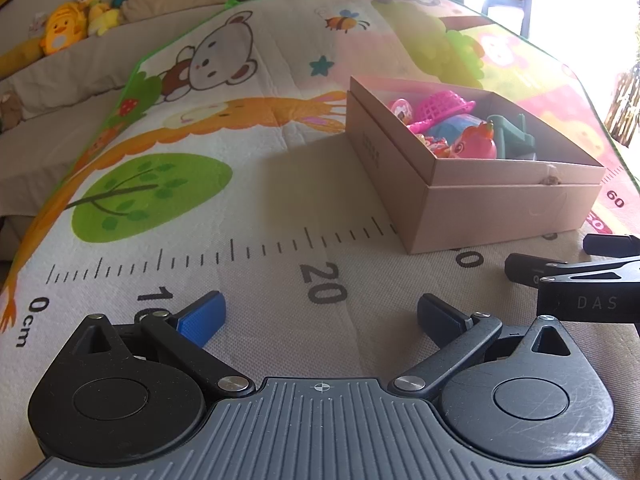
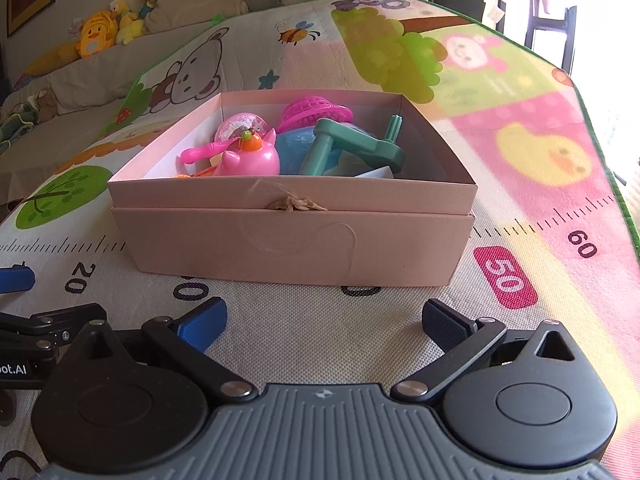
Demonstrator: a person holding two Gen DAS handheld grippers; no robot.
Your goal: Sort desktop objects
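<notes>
A tan cardboard box stands on the printed play mat just ahead of my right gripper, which is open and empty. The box holds several toys: a pink pig toy, a pink mesh basket, a green plastic piece and a blue toy. In the left wrist view the box sits ahead and to the right of my left gripper, which is open and empty over the mat. The right gripper's black arms show at the right edge there.
The play mat has a ruler scale printed along it. Plush toys and cushions line a couch behind the mat. The left gripper's blue pad shows at the right wrist view's left edge. A bright window lies far right.
</notes>
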